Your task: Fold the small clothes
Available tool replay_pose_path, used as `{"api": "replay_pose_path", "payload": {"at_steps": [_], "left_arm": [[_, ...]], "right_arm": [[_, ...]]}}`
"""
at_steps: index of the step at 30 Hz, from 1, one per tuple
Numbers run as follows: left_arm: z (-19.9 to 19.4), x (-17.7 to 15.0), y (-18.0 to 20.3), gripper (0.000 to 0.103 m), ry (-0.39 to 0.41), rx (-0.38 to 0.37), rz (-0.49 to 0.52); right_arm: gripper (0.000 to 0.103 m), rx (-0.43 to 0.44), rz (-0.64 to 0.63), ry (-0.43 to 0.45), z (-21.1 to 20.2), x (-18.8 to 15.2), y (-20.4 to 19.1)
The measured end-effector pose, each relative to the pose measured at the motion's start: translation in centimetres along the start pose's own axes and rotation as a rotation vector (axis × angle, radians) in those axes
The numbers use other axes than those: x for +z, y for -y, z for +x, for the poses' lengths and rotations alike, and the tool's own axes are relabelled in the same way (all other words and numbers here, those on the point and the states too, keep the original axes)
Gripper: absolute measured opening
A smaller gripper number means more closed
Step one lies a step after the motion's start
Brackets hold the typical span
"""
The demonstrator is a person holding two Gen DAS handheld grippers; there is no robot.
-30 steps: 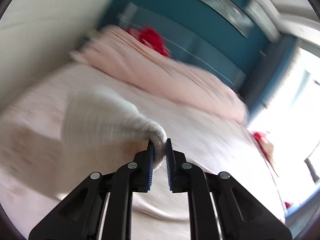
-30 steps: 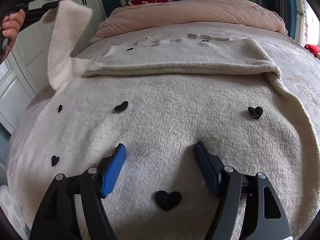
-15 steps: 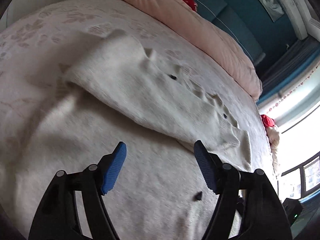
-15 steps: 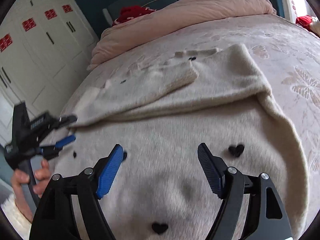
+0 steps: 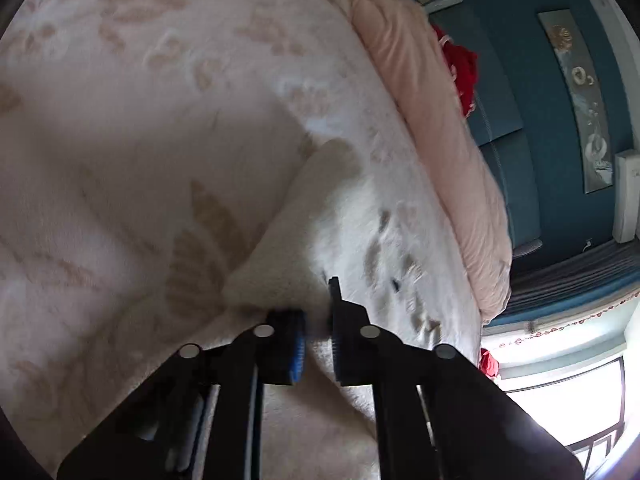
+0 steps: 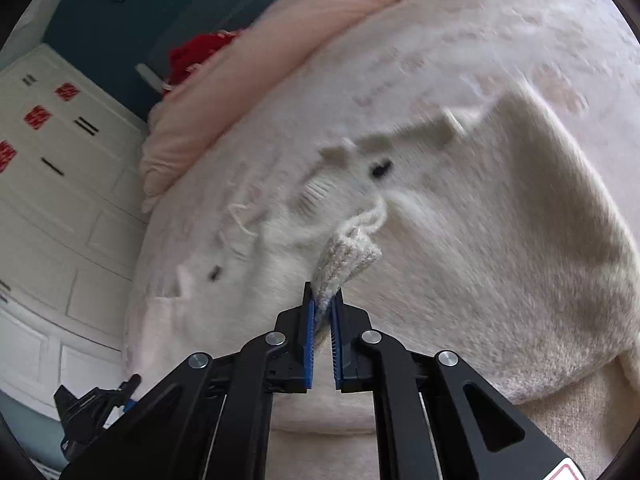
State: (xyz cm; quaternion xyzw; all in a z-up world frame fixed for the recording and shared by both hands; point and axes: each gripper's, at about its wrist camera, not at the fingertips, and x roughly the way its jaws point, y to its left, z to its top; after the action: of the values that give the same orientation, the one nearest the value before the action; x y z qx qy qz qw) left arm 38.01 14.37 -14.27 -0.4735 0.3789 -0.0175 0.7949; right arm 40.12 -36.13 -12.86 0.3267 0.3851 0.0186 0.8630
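Logged from my feeds, non-task items only:
1. Pale pink bedspread with leaf pattern (image 5: pixel 168 128), filling both views.
2. Rolled pink quilt (image 5: pixel 436 148), at 2 o'clock in my left view, 11 o'clock in my right.
3. Red fabric bundle (image 5: pixel 460 68), just beyond the quilt.
4. Teal wall (image 5: pixel 528 56) carrying a long framed picture (image 5: pixel 580 96).
5. White panelled wardrobe with red square decals (image 6: pixel 52 168), at 9 o'clock in my right view.
6. Bright window (image 5: pixel 560 400), at 4 o'clock, left view.

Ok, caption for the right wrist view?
Right claw pinches a cream sweater edge, lifted above the bed.
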Motion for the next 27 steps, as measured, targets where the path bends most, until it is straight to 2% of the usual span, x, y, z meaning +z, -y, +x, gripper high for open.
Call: {"api": "replay_pose_path", "payload": {"at_steps": [2, 3, 4, 5, 6, 8, 9, 10, 11, 15, 16, 17, 20, 21, 24, 27], "left_arm": [[-1.8, 0.3, 1.4, 0.006, 0.055, -0.047, 0.026], [-2.6, 0.6, 1.8, 0.006, 0.073, -0.058, 0.04], [-2.9, 0.4, 2.2, 0.006, 0.088, -0.052, 0.058], [-2.5, 0.3, 2.3, 0.007, 0.083, -0.033, 0.069], [-1.3, -0.2, 2.1, 0.007, 0.042, -0.004, 0.088], [1.2, -1.5, 1.2, 0.006, -0.019, 0.089, 0.103], [2.0, -2.1, 0.9, 0.006, -0.035, 0.121, 0.108], [2.8, -2.8, 0.6, 0.006, -0.049, 0.139, 0.113], [3.2, -3.3, 0.5, 0.006, -0.058, 0.15, 0.123], [3.0, -4.0, 0.9, 0.006, -0.044, 0.176, 0.176], [3.0, -4.2, 1.1, 0.006, -0.049, 0.183, 0.194], [3.3, -4.3, 1.3, 0.007, -0.055, 0.195, 0.217], [3.8, -4.5, 1.5, 0.007, -0.076, 0.229, 0.253], [4.1, -4.7, 1.5, 0.007, -0.082, 0.244, 0.27], [4.0, -4.6, 2.1, 0.01, -0.092, 0.25, 0.329], [2.1, -4.4, 1.8, 0.021, -0.124, 0.214, 0.36]], "right_arm": [[0.007, 0.119, -0.094, 0.135, -4.6, 1.4, -3.3], [0.006, 0.147, -0.15, 0.206, -7.0, 1.8, -4.5], [0.006, 0.154, -0.202, 0.273, -9.1, 2.0, -5.1], [0.006, 0.134, -0.228, 0.305, -10.0, 1.9, -4.6], [0.006, 0.083, -0.229, 0.284, -9.5, 1.9, -3.3], [0.006, -0.09, -0.183, 0.108, -4.6, 1.2, 1.6], [0.006, -0.201, -0.17, -0.011, -1.6, 0.4, 4.1], [0.006, -0.253, -0.166, -0.08, -0.1, -0.4, 5.5], [0.006, -0.237, -0.161, -0.074, -0.1, -0.7, 5.9], [0.006, -0.064, -0.132, 0.107, -4.7, 1.0, 3.4], [0.006, -0.061, -0.13, 0.136, -5.2, 1.2, 3.5], [0.006, -0.077, -0.122, 0.127, -4.7, 1.1, 4.0], [0.006, -0.221, -0.069, -0.071, 0.5, 0.1, 8.1], [0.005, -0.192, -0.06, -0.053, 0.4, -0.2, 8.5], [0.015, -0.153, -0.011, -0.003, -2.8, -0.2, 7.9], [0.016, -0.144, -0.031, 0.047, -7.6, -1.4, 7.7]]}}
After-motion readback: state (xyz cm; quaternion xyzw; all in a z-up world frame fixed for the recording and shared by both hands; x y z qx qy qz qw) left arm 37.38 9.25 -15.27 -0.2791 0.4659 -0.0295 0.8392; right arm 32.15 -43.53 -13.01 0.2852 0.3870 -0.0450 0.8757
